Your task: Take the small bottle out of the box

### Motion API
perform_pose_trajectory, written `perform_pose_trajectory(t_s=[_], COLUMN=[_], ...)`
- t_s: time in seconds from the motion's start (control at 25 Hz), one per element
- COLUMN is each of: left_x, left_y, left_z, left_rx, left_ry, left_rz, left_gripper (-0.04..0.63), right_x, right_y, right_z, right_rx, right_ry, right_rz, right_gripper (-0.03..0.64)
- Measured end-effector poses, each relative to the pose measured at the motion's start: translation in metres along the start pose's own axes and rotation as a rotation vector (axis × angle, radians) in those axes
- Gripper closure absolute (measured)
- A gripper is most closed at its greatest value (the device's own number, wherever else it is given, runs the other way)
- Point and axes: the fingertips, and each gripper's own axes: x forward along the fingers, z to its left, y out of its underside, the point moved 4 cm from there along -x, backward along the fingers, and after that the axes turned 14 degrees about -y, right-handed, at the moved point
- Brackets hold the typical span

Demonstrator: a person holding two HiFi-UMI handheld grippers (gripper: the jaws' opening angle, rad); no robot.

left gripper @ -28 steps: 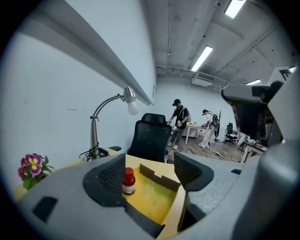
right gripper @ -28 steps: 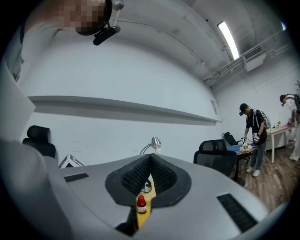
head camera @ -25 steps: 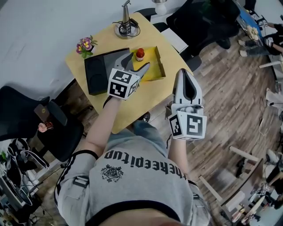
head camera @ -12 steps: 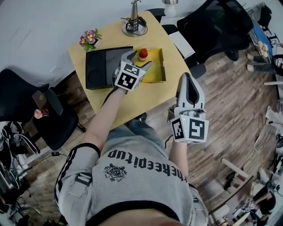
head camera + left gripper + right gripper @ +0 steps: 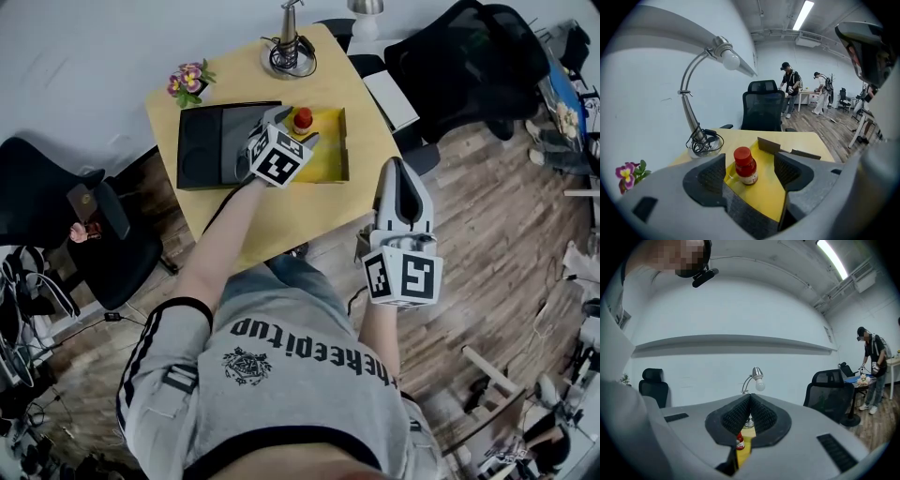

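While the left gripper [image 5: 292, 129] is hovering over the yellow box [image 5: 330, 157] on the far part of the tabletop [image 5: 281, 220], its fingers [image 5: 708, 176] are sitting released, wide apart, gripping nothing. The small bottle [image 5: 746, 166], red cap, is standing upright inside the box, on the yellow floor toward its far left corner. In the left gripper view it is showing right in the gap between the two pads, with clearance on both sides and no contact. I can't tell whether it's level with the pads or just beyond the tips.

The right gripper [image 5: 750, 401] is hanging off the near right side of the tabletop, over the wood floor [image 5: 487, 234], well apart from the box. Its fingers are sitting clenched, pads meeting, nothing between them. The bottle and box are only peeking through the slit below the pads, far behind.

Rest of the scene:
- A black tray [image 5: 202, 145] is lying just left of the box.
- A desk lamp [image 5: 288, 42] is standing at the far edge, with cable coiled round its base.
- Flowers [image 5: 187, 81] are sitting at the far left corner.
- A black chair [image 5: 56, 216] is standing left of the tabletop.
- Another chair [image 5: 459, 56] is standing far right.
- People [image 5: 790, 89] are standing in the room's background in the left gripper view.
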Motion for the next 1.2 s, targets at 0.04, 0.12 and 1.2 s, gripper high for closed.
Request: perform_pose_trajectory(t_s=[0.04,0.12,1.2], left_x=[0.003,0.009,0.067], left_y=[0.001,0.001,0.023], left_z=[0.000,-0.001,-0.011], left_rx=[0.015,0.046,0.375], left_ry=[0.003,0.011,0.109], left_rz=[0.009,0.025,0.198], left_gripper=[0.291,0.291,0.293], right_x=[0.002,0.005,0.045], right_y=[0.001,0.001,0.022], right_z=[-0.002,-0.007,-0.045], right_rx=[0.001,0.004,0.053], right_ry=[-0.003,-0.009,-0.041], right_rz=[0.002,0.005,0.053], right_gripper=[0.615,0.615,0.615])
